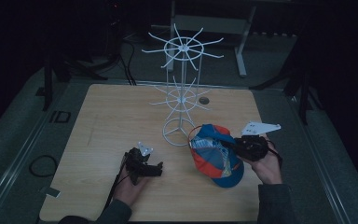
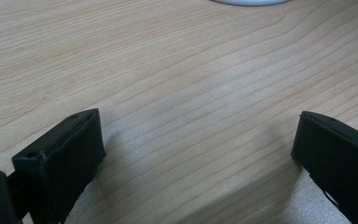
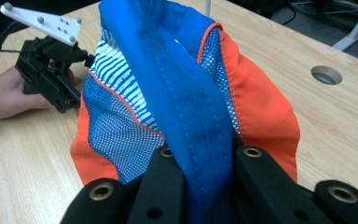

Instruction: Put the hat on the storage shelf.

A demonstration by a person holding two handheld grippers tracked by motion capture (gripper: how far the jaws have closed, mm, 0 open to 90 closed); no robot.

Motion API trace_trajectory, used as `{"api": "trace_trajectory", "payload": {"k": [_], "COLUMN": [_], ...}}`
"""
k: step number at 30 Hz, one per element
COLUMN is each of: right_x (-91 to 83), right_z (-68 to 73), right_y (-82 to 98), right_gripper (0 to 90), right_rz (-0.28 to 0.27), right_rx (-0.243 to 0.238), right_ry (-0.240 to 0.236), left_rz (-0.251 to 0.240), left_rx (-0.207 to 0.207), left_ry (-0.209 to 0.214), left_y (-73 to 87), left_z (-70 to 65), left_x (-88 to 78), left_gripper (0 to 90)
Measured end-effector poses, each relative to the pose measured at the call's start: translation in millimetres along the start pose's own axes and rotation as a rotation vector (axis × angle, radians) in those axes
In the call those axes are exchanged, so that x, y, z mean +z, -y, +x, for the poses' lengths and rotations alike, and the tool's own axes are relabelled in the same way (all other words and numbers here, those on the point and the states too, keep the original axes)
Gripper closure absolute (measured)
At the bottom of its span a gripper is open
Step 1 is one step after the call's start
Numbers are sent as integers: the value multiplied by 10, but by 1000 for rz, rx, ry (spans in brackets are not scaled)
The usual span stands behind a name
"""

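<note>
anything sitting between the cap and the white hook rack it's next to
Nothing visible. The right gripper is shut on the cap, just right of the white rack. Only bare table lies between cap and rack base; the left gripper rests off to the left.

The high view looked forward and down from above the person's side, taking in the whole wooden worktop (image 1: 121,116) and the white wire rack (image 1: 182,93) at its far middle. The left gripper view sat low and very close over bare wood, with the rack's base (image 2: 251,2) at its top edge. The right gripper view looked closely along its jaws across the worktop (image 3: 335,116), sharing the cap (image 3: 186,93) and the left gripper (image 3: 51,74) with the high view.
</note>
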State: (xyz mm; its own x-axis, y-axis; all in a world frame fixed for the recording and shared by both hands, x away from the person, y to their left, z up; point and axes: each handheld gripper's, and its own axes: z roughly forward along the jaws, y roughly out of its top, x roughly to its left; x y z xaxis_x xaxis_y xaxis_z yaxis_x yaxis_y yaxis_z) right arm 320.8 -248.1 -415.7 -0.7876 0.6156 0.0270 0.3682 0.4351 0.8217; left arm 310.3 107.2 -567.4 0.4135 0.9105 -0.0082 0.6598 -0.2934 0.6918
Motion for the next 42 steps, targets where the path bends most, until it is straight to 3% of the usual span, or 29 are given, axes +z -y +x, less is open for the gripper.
{"api": "trace_trajectory", "payload": {"k": [23, 32, 42], "right_x": [-319, -431, -483], "right_z": [-88, -105, -122], "right_y": [-148, -191, -267], "right_gripper": [860, 862, 861], "right_rz": [-72, -115, -129], "right_rx": [21, 32, 28], "right_ry": [49, 43, 37], "left_rz": [-1, -2, 0], "left_rx": [-1, -1, 0], "left_ry": [0, -1, 0], "left_y": [0, 0, 0], "left_z": [-1, -1, 0], "left_x": [1, 2, 1], "left_gripper": [26, 26, 26]}}
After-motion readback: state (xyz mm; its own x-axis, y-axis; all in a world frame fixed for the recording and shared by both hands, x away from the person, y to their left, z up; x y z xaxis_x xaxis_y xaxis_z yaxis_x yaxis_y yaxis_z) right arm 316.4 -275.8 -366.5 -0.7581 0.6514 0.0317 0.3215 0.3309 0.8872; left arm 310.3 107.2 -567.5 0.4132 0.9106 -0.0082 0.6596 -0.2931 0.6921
